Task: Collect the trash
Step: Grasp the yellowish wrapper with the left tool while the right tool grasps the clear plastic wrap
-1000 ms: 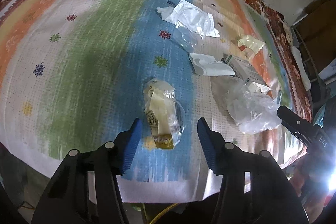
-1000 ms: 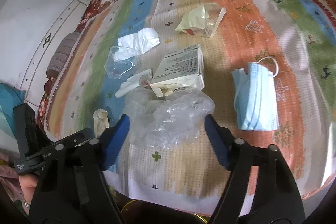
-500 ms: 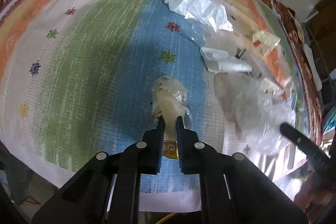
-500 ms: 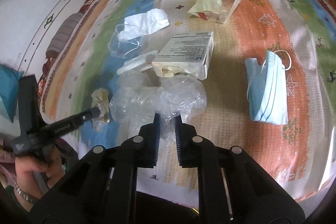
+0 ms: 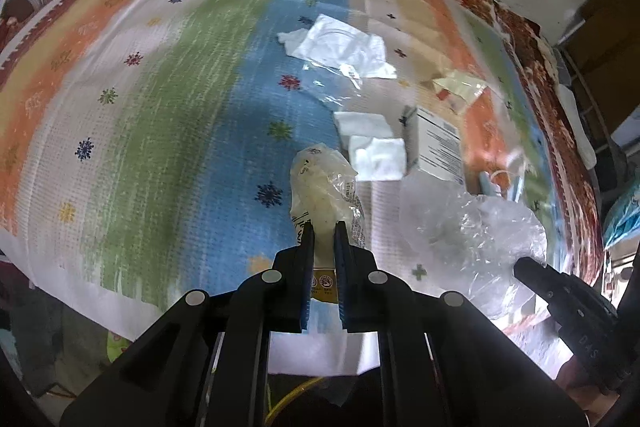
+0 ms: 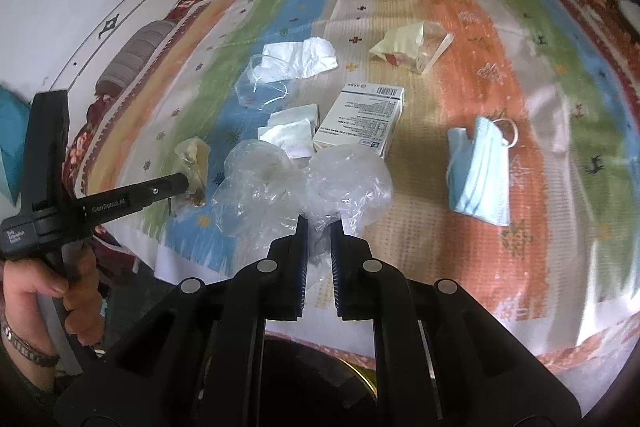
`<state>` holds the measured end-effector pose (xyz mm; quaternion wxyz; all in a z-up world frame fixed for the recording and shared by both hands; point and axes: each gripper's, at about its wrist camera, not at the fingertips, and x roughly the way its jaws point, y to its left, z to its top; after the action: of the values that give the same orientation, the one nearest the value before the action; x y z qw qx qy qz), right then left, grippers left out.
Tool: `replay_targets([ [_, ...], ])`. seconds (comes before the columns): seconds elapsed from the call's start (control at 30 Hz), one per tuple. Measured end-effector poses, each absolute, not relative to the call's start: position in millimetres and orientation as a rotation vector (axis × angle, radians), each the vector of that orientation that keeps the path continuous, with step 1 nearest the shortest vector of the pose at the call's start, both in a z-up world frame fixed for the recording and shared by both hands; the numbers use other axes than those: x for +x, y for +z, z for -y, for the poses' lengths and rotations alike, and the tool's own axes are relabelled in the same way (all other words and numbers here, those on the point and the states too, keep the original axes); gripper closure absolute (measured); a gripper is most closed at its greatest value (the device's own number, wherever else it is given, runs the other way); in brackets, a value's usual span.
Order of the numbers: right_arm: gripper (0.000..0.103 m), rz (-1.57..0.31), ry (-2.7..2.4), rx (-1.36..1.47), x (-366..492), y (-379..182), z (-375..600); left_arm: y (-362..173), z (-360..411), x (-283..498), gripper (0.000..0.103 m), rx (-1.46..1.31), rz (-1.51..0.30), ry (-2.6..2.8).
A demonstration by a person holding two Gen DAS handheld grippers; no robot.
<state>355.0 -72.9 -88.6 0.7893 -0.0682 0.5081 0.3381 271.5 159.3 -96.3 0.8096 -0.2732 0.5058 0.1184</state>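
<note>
Roughly, by size: striped bedspread [image 6: 460, 39]; clear plastic bag [image 6: 344, 183], bunched, pinched in right gripper [image 6: 319, 227] fingers clamped tight; yellowish wrapper [image 5: 320, 187], long axis running away, pinched by left gripper [image 5: 324, 231]. Box [image 6: 360, 119], mask [image 6: 480, 171] lie beyond.

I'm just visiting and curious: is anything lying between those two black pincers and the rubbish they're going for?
Nothing visible does. The left gripper is already shut on the yellowish plastic wrapper, and the right gripper is shut on the crumpled clear plastic bag. No bin shows in either view, so that path can't be judged.
</note>
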Motion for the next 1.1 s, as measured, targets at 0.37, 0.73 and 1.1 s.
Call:
replay_targets([
  [0.37,0.094,-1.003,0.714,-0.213,328,-58,91,-62,-131,250,0.094,-0.571,-1.035,0.191],
  [0.73,0.094,-0.940,0.714,-0.271,290,-38,110,-34,-117,230,0.094,-0.572,-0.988,0.162],
  [1.1,0.094,-0.896,0.707,-0.284,261,-25,125,-18,-102,208,0.094,-0.568,-0.957,0.128],
])
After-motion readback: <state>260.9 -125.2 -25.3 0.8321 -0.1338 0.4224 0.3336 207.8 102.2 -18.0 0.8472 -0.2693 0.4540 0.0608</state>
